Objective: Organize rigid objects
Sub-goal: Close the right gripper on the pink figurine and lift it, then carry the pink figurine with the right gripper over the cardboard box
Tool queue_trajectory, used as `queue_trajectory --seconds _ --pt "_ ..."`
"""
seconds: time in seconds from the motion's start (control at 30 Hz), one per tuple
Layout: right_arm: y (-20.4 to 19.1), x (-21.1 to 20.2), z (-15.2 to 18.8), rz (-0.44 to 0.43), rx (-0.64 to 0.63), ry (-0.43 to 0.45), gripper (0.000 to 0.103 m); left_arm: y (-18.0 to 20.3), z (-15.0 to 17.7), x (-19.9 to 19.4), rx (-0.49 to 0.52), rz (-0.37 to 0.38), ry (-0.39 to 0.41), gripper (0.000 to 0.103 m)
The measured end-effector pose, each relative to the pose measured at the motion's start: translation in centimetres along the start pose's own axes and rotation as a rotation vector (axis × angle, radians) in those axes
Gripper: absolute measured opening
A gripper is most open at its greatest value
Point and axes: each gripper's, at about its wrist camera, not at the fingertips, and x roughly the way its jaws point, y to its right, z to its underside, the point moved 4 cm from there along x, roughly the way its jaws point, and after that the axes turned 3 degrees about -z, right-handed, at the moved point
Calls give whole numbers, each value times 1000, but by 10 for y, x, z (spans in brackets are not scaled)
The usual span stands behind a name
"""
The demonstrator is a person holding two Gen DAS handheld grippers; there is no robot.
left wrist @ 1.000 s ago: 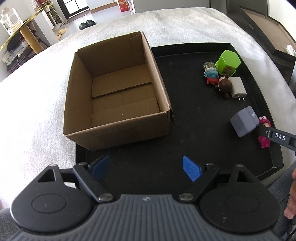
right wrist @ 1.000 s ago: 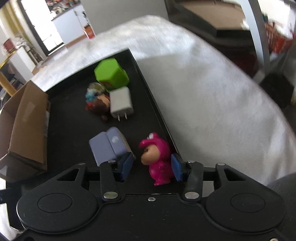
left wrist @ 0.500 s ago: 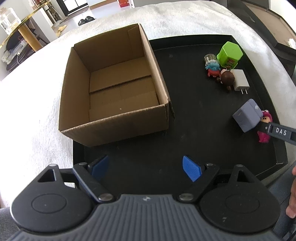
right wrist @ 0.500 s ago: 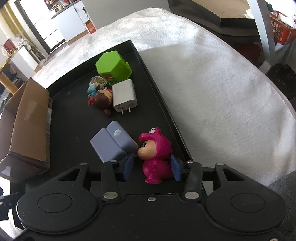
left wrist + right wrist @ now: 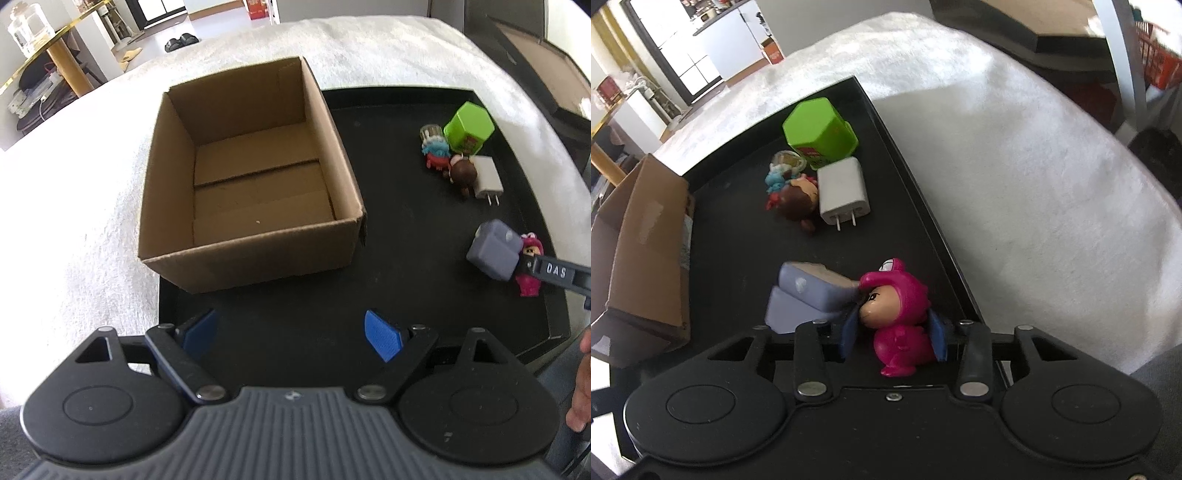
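While its blue ribbed fingers (image 5: 849, 330) have just been closing, the right gripper (image 5: 892, 332) is clamped on a glossy magenta plastic figurine (image 5: 899, 319), which stands near the right rim of the matte black tray (image 5: 406, 229), touching a boxy lavender block (image 5: 809, 291). Farther back lie a green hexagonal container (image 5: 818, 129), a smooth white plug adapter (image 5: 844, 194) and two small toys. An open corrugated cardboard box (image 5: 251, 184) sits on the tray's left. Over the tray's near edge, the left gripper (image 5: 291, 332) hangs with fingers wide apart, holding nothing.

A white fuzzy cloth (image 5: 92, 206) covers the counter. Beyond it stand a gold-legged glass table (image 5: 62, 62) bearing a clear jar (image 5: 27, 26), and dark slippers (image 5: 181, 40) on the floor.
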Motion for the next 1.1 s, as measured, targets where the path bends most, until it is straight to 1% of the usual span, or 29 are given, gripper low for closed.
queue_trajectory --seconds 0.27,0.5,0.6,0.7,0.97,1.1 --pt "-12 -31 -1 24 -51 47 39 -15 1 -20 -51 33 71 87" --pt "-32 -56 -6 37 -89 100 39 -38 2 -34 -103 47 128 87" --pt "-42 -63 -5 50 -114 110 39 -49 1 -38 -129 50 156 87" --pt "-51 -70 -5 68 -142 117 39 -60 0 -37 -169 56 158 87" --pt "-74 -86 -12 85 -183 158 39 -77 -5 -38 -193 51 198 87" --pt "-87 -89 -12 79 -207 163 39 -86 -6 -37 -208 51 210 79"
